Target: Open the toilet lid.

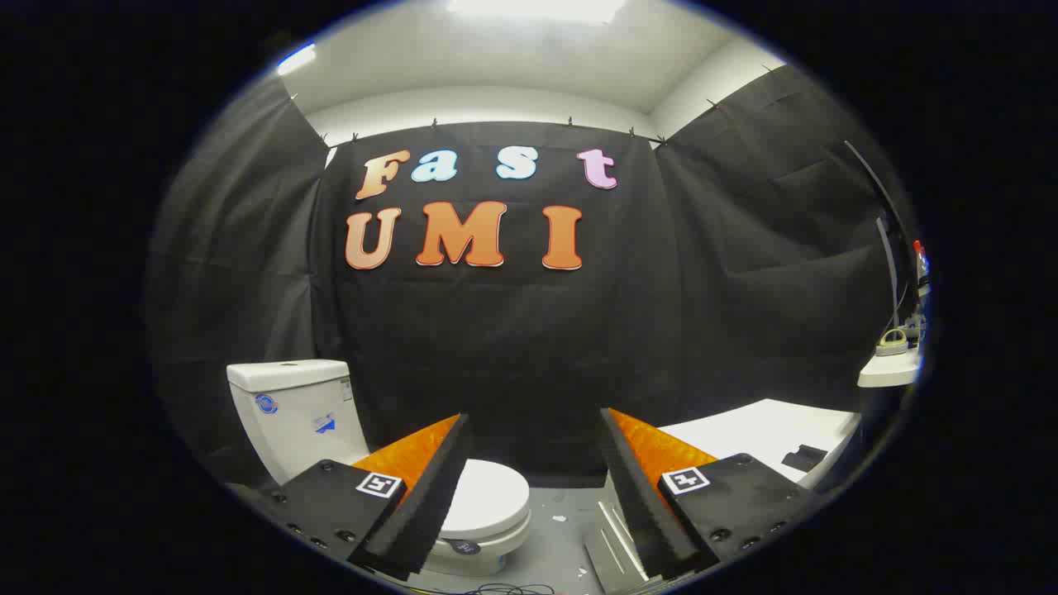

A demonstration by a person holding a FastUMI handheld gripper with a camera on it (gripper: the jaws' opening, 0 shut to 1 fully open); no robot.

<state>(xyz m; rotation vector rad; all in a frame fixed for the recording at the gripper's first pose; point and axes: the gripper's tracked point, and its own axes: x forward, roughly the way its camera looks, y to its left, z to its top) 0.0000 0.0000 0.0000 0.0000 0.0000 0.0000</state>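
The tongs (pixel 533 487) are held spread wide, nothing pinched between them. The toilet lid (pixel 489 500) is seen lying closed on the bowl, on the floor just beyond the left finger, before the white tank (pixel 293 413). A white bench (pixel 764 430) is seen beyond the right finger.

White toilet (pixel 347 463) at 8 o'clock, white lid (pixel 489 498) shut, blue sticker marks on tank (pixel 291 405). Grey floor (pixel 562 537). White table (pixel 760 430) at 4 o'clock with small black item (pixel 803 457). Gripper (pixel 533 487) mounts carry 2 black-and-white square tags; fingers spread, empty.
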